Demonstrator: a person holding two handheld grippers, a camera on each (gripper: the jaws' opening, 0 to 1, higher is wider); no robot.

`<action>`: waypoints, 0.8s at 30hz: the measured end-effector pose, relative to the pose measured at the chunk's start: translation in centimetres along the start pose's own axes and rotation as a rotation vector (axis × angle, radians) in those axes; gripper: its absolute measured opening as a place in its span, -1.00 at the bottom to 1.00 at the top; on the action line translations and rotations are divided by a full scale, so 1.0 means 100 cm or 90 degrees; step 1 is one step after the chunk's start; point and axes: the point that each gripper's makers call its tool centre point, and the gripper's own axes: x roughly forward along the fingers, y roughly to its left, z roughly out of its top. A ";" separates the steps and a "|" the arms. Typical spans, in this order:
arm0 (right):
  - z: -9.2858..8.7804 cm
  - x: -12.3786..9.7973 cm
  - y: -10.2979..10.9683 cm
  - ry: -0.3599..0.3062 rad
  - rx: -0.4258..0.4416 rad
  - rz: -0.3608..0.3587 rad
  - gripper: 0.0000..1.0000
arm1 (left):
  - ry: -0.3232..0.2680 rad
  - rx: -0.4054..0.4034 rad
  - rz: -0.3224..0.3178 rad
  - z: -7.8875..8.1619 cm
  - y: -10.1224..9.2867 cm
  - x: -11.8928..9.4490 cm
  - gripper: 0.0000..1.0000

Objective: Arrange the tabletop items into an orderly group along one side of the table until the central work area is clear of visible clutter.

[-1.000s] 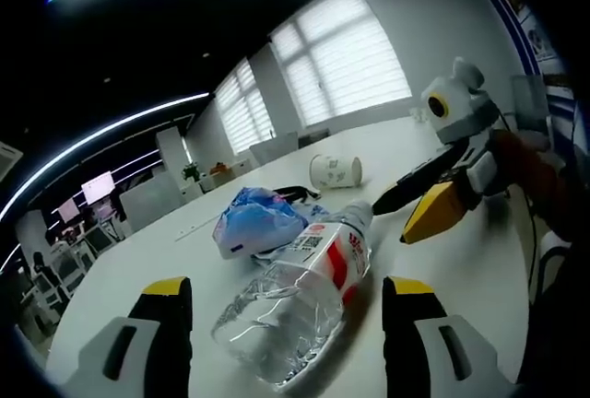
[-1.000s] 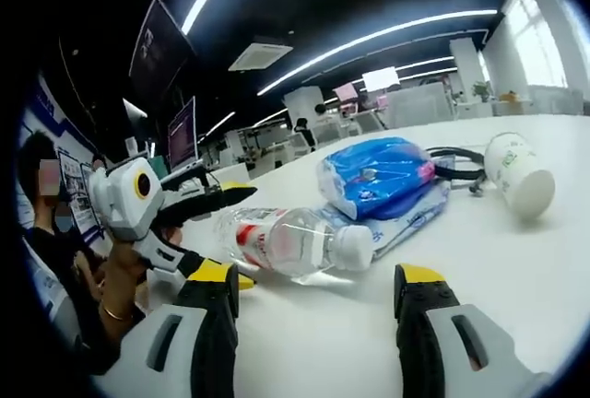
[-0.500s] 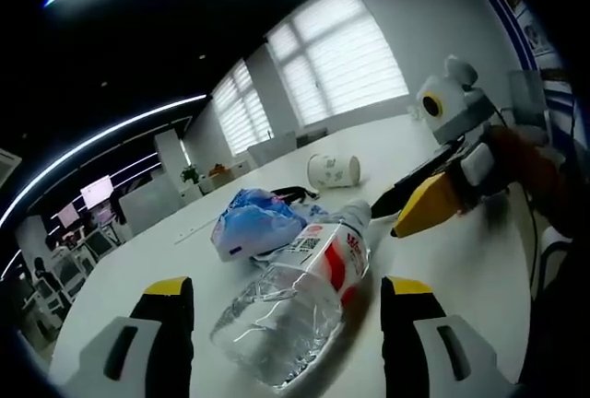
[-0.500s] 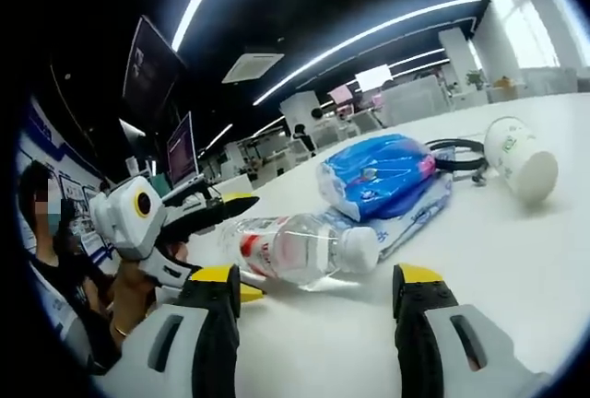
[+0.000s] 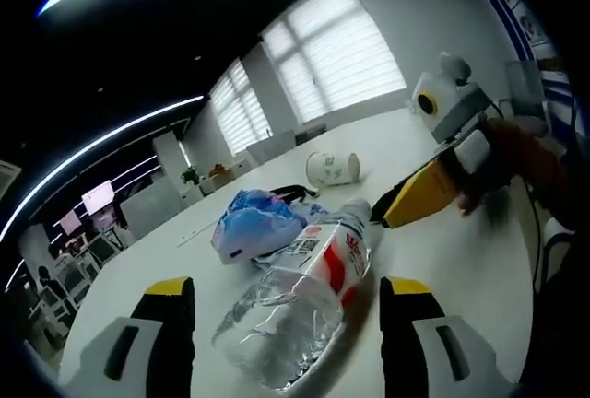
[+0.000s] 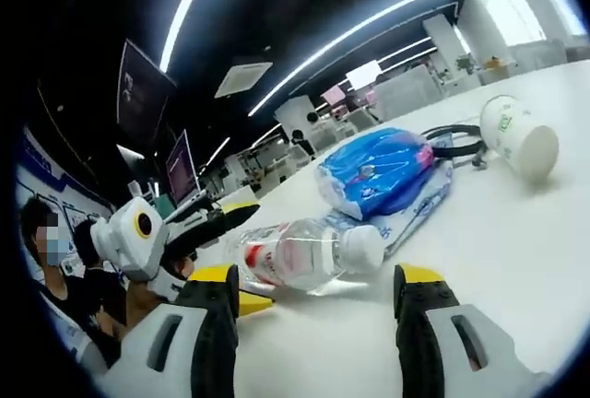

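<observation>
In the left gripper view, the right gripper has swung in toward the bottle: its yellow jaw tip, which a second ago hung apart from the cap, now sits just beside the cap end. Its black jaw, plainly seen before, is now mostly hidden behind the yellow one, so whether the jaws have narrowed cannot be told from there. In the right gripper view the bottle lies more squarely between that gripper's own jaws than before, and the left gripper appears nearer its far end.
</observation>
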 end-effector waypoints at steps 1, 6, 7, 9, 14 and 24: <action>0.000 0.000 -0.001 -0.002 0.002 -0.002 0.29 | 0.005 -0.001 -0.001 -0.001 0.000 0.000 0.62; 0.001 0.000 -0.001 -0.009 0.018 -0.001 0.28 | 0.016 0.005 -0.001 -0.004 -0.001 0.001 0.62; 0.001 0.000 -0.001 -0.009 0.022 0.000 0.28 | 0.018 0.007 -0.001 -0.005 -0.001 0.001 0.62; 0.003 -0.001 0.001 -0.014 0.054 0.010 0.28 | 0.020 0.011 0.001 -0.005 0.000 0.002 0.62; 0.005 0.000 0.000 -0.023 0.076 0.007 0.25 | 0.019 0.021 0.001 -0.003 -0.001 0.002 0.62; 0.009 -0.001 0.002 -0.040 0.159 0.017 0.24 | 0.026 0.055 0.002 -0.001 -0.002 0.005 0.60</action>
